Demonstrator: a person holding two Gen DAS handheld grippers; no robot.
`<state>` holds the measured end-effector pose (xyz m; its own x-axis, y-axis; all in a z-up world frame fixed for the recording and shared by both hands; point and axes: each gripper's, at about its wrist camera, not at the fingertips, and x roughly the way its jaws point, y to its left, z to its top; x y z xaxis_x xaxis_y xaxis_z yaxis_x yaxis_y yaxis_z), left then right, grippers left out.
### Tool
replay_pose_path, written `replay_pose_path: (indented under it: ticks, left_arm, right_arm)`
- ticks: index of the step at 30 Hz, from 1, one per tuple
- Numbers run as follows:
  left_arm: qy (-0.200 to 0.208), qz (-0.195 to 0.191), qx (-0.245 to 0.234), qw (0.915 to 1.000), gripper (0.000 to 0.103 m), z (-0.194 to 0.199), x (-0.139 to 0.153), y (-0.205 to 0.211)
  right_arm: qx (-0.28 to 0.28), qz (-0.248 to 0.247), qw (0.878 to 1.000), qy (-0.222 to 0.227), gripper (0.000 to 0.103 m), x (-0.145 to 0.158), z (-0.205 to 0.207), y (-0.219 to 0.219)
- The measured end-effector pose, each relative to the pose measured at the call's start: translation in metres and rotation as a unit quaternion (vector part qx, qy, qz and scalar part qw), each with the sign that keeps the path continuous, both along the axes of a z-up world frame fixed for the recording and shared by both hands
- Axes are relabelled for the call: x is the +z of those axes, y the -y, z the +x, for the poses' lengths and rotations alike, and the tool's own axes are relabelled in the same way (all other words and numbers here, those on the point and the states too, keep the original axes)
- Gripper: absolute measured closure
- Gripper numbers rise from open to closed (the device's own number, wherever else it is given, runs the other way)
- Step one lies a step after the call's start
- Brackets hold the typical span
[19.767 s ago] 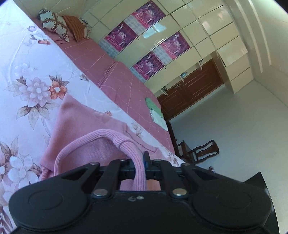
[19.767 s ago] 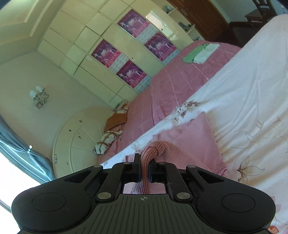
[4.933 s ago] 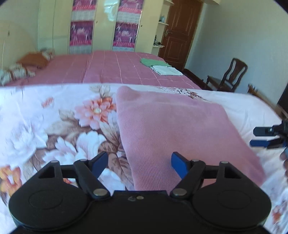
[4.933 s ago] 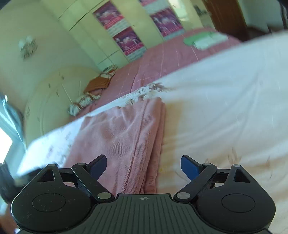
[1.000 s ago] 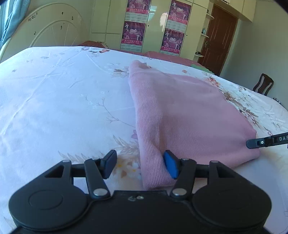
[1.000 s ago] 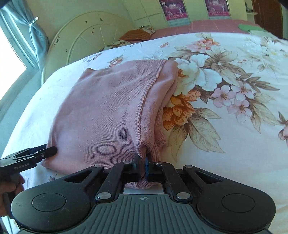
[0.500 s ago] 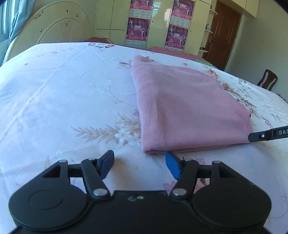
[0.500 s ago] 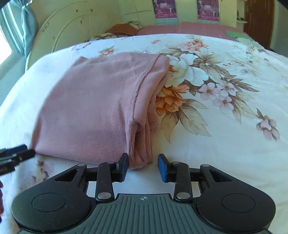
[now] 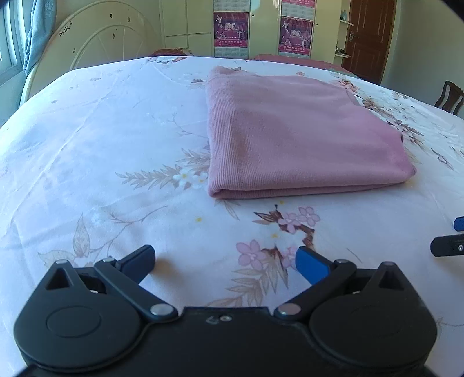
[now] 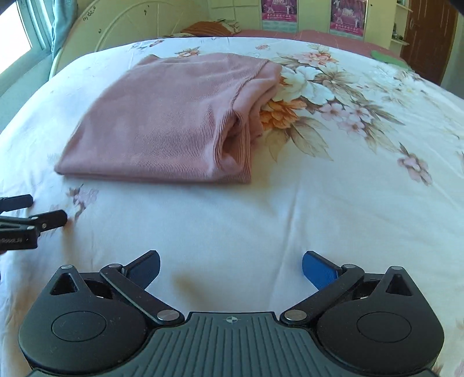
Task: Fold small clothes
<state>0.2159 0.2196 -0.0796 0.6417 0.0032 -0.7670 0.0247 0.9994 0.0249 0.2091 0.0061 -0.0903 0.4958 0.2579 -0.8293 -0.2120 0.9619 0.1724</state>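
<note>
Now the folded pink sweater (image 9: 293, 136) lies ahead of both grippers, left (image 9: 224, 259) and right (image 10: 231, 268), whose empty jaws are opening wide.

folded garment (image 9: 295, 133) on bedsheet (image 9: 101, 139), tools nearer

We see a bedroom: bed with floral sheet (image 9: 116, 150), round cream headboard (image 9: 95, 43), cream wardrobe doors (image 9: 185, 23) with purple posters (image 9: 231, 29), brown wooden door (image 9: 368, 37), dark wooden chair (image 9: 449, 97), curtained window (image 10: 20, 34) letting daylight in, pillows (image 10: 211, 27).
</note>
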Motion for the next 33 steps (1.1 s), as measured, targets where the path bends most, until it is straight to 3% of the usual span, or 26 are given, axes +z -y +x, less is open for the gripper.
replay_pose_path:
  ticks: [6,17,23,33]
  left_arm:
    - [0.03,-0.018,-0.016,0.9993,0.0,-0.046,0.024,0.016]
    - [0.109,-0.073,-0.027,0.991,0.0,-0.165,0.096,0.039]
    - [0.154,-0.071,-0.042,0.9846,0.0,-0.229,0.143,0.043]
    - [0.224,-0.072,-0.079,0.9686,0.0,-0.279,0.199,0.07]
  right_arm:
    - [-0.036,0.026,0.999,0.021,0.0,0.025,-0.048,0.023]
    - [-0.061,0.018,0.988,0.138,0.0,0.106,-0.181,0.023]
    - [-0.077,0.031,0.98,0.183,0.0,0.145,-0.257,0.017]
    - [-0.087,0.017,0.961,0.261,0.0,0.205,-0.335,0.009]
